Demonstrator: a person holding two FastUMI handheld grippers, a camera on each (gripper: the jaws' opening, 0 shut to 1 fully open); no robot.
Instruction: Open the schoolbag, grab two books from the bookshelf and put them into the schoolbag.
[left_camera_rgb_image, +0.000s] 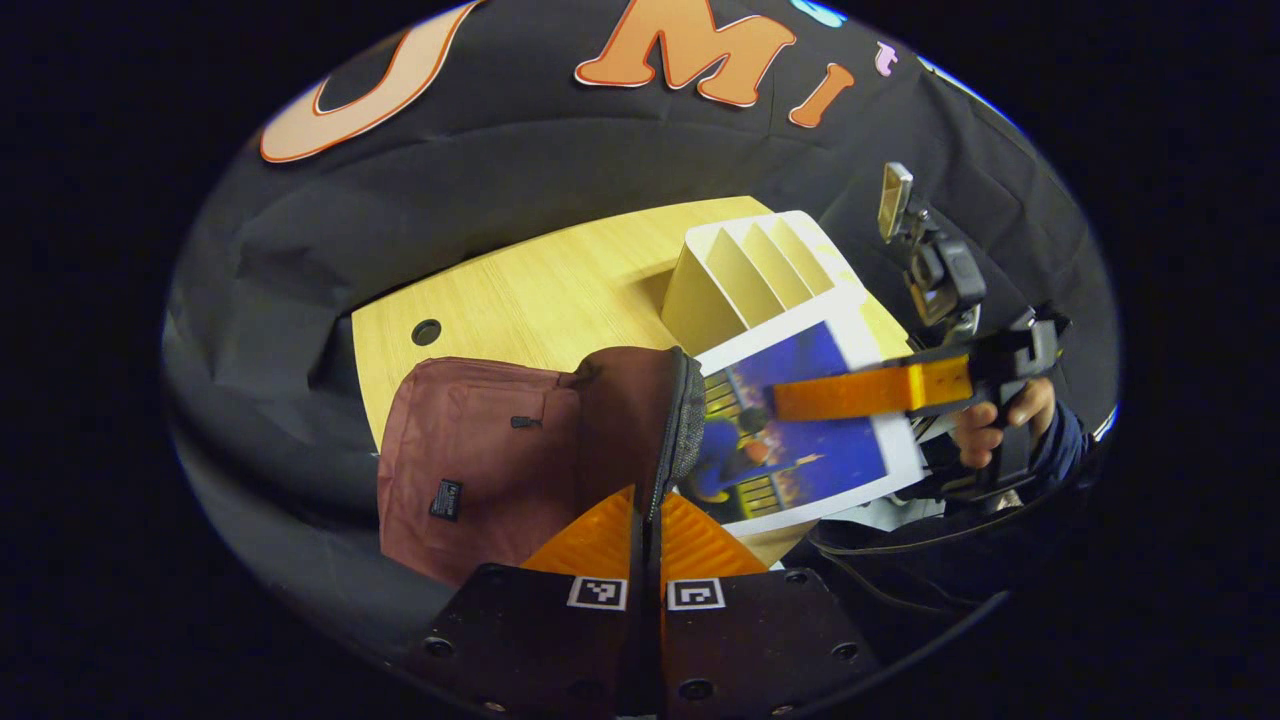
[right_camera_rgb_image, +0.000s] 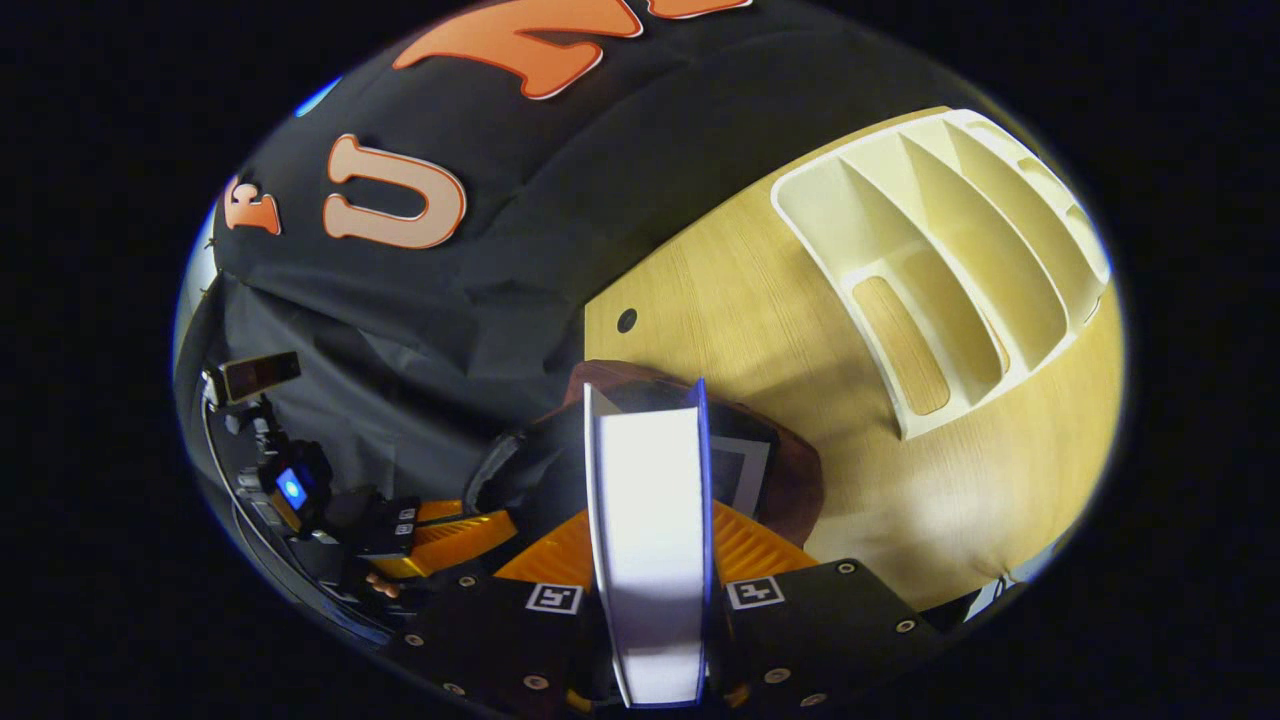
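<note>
While left gripper (left_camera_rgb_image: 648, 520) pinches schoolbag (left_camera_rgb_image: 520, 450), book (right_camera_rgb_image: 650, 540) clamped

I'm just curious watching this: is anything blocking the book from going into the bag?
Nothing visible does. The left gripper holds the schoolbag's flap open, and the right gripper holds the book right over the opening, where another book already sits.

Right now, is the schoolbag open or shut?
Open: the left claw holds the schoolbag rim up, and the book in the right claw points into its mouth.
</note>
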